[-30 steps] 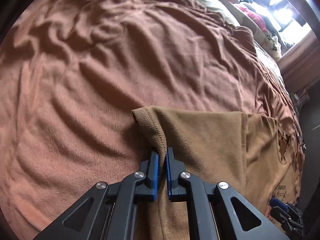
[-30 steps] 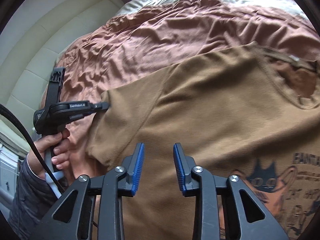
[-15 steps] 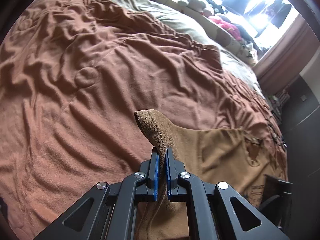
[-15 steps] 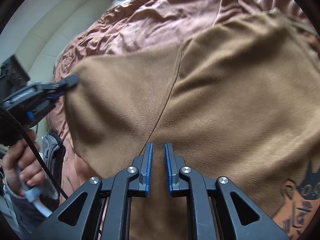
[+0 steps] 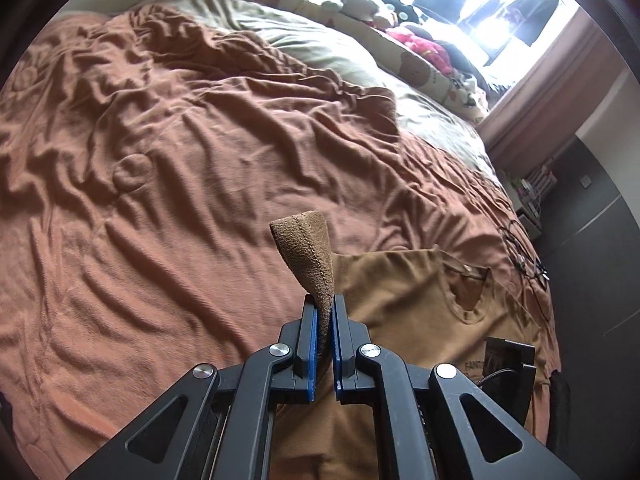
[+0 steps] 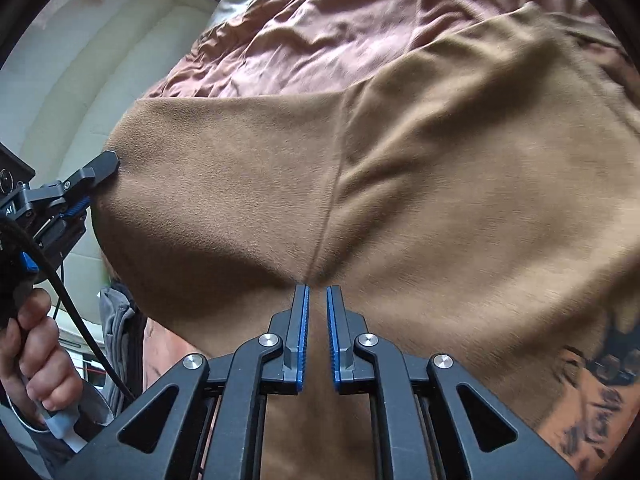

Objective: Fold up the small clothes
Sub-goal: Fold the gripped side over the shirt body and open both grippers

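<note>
A tan brown T-shirt (image 5: 404, 292) with a dark cartoon print (image 6: 592, 396) lies on the bed. My left gripper (image 5: 324, 308) is shut on the end of its sleeve, and the sleeve cuff (image 5: 306, 248) sticks up above the jaws. My right gripper (image 6: 317, 294) is shut on the shirt at the sleeve seam (image 6: 334, 200) and holds the cloth lifted off the bed. The shirt (image 6: 440, 184) fills most of the right wrist view. The left gripper (image 6: 86, 184) shows there at the left, clamped on the sleeve end, with the person's hand (image 6: 36, 360) below it.
A rumpled rust-brown blanket (image 5: 180, 152) covers the bed. A pale pillow (image 5: 320, 48) and soft toys (image 5: 420, 44) lie at the far end under a bright window. A dark cabinet (image 5: 592, 248) stands at the right. A padded headboard (image 6: 100, 72) stands at the left.
My right gripper closed on the shirt at the sleeve seam. Both grippers rose, lifting the sleeve and side of the shirt off the bed.
</note>
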### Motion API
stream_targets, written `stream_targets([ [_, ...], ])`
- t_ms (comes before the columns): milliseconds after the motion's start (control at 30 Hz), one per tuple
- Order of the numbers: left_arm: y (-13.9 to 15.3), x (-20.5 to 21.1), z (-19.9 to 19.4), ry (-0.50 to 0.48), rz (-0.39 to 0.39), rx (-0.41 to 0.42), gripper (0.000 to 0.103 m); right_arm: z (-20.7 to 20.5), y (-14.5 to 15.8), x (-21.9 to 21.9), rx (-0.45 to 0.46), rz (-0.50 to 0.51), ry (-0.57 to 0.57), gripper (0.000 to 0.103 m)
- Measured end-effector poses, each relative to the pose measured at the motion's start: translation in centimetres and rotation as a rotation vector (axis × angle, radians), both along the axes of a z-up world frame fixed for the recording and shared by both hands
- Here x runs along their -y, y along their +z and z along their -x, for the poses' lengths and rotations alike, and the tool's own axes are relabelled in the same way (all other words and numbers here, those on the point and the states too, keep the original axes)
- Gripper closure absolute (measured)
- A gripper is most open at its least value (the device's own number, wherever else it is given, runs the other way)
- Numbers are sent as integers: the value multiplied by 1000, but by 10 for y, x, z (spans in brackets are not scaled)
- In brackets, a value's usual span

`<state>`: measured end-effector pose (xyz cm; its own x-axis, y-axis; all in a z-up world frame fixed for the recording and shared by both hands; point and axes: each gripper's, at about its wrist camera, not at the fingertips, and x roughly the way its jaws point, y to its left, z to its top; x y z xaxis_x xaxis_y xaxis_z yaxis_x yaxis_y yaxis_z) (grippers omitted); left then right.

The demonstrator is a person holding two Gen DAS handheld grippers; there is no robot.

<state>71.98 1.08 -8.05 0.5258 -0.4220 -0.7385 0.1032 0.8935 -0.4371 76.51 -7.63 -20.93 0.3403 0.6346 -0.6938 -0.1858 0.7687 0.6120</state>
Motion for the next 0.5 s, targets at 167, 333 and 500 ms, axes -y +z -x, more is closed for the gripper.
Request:
stream_targets([
  [167, 12, 33, 6, -40, -10, 2, 97, 18, 17, 27, 24, 17, -28, 97],
  [333, 14, 70, 9, -87, -21, -8, 97, 36, 31, 60, 41, 30, -60, 96],
  [500, 10, 107, 11, -136, -22, -32, 97, 49, 39, 88, 44, 21, -103, 88],
])
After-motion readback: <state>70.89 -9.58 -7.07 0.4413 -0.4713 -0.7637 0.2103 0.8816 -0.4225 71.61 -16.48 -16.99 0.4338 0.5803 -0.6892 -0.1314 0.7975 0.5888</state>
